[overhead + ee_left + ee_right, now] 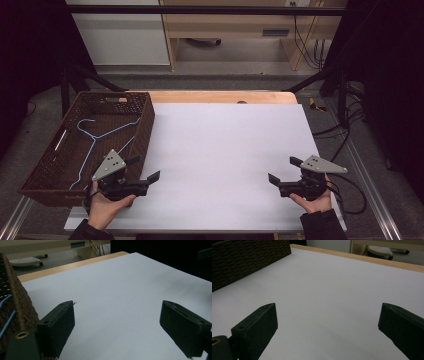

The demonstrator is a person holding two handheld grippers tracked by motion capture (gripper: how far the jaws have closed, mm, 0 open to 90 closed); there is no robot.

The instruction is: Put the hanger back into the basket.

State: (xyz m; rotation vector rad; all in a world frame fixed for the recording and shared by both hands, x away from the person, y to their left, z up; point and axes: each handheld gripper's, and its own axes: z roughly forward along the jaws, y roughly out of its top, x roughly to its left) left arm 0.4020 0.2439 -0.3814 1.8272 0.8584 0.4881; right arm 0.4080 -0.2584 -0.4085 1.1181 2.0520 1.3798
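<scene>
Both tools hover at the bottom of the high view with jaws spread wide and empty: left tool (145, 168) lower left beside the woven basket (142, 131) holding a blue hanger (92, 137), right tool (282, 169) lower right over the white table (225, 150).

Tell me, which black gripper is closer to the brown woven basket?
The left gripper. It sits right beside the brown woven basket holding a blue wire hanger; the right gripper is across the white board.

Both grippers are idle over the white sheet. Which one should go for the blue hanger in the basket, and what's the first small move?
Probably the left gripper: lift it and swing it over the near wall of the basket. It sits right beside that wall with jaws open and empty, and the blue hanger lies flat inside. The right gripper, also open, is across the white sheet.
</scene>
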